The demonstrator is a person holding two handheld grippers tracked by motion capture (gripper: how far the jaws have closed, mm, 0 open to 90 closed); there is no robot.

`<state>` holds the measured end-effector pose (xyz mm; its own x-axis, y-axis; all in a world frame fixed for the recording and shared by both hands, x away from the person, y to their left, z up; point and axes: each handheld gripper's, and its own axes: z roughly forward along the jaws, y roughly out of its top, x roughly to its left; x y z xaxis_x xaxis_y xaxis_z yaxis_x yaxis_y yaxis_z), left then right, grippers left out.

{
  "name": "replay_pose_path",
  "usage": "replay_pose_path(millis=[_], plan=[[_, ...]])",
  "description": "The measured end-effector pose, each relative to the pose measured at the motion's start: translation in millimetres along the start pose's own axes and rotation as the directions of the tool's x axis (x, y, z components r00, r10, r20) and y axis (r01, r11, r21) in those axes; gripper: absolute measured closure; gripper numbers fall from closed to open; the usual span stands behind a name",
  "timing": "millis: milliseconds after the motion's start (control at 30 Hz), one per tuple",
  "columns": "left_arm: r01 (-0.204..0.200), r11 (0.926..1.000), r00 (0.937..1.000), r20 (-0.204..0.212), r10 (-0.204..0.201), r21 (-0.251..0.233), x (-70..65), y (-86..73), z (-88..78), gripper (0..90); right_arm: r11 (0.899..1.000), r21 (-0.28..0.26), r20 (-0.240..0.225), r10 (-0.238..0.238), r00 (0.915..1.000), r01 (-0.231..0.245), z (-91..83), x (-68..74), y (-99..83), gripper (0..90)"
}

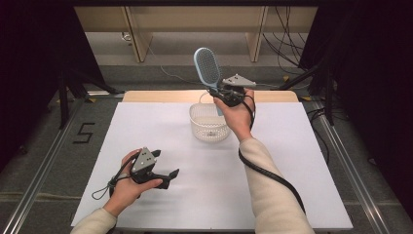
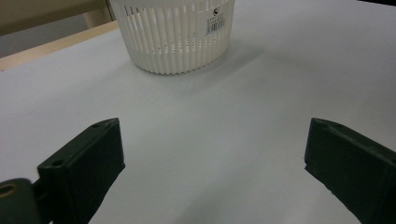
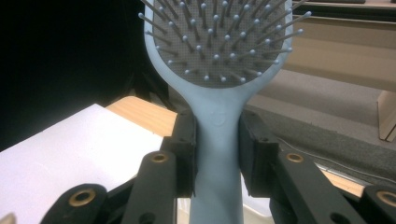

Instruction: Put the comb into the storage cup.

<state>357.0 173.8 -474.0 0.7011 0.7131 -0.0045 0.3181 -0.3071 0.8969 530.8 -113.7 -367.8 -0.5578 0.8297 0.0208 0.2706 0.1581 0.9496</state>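
Right gripper [image 1: 220,91]: I see it clamped on the light-blue plastic paddle hairbrush's [image 1: 207,67] handle, above the white slotted plastic basket [image 1: 209,123].
Left gripper [image 1: 168,176]: jaws apart, nothing between them.

brush [image 3: 218,70] top cut off | basket [image 2: 175,32] rim cropped | basket label unreadable

A pale blue hairbrush [image 3: 217,121] with a grey bristle pad, a white slatted basket [image 1: 209,122], black claws.
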Motion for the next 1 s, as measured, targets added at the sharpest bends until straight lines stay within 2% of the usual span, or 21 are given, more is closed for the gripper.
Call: replay_pose_path(millis=[1000], plan=[[-0.003,1.0,1.0,-0.001,0.003,-0.001,-0.7,0.3,0.0,4.2,1.0,0.014,0.005,0.0,1.0,0.0,9.0,1.1,-8.7,70.1]])
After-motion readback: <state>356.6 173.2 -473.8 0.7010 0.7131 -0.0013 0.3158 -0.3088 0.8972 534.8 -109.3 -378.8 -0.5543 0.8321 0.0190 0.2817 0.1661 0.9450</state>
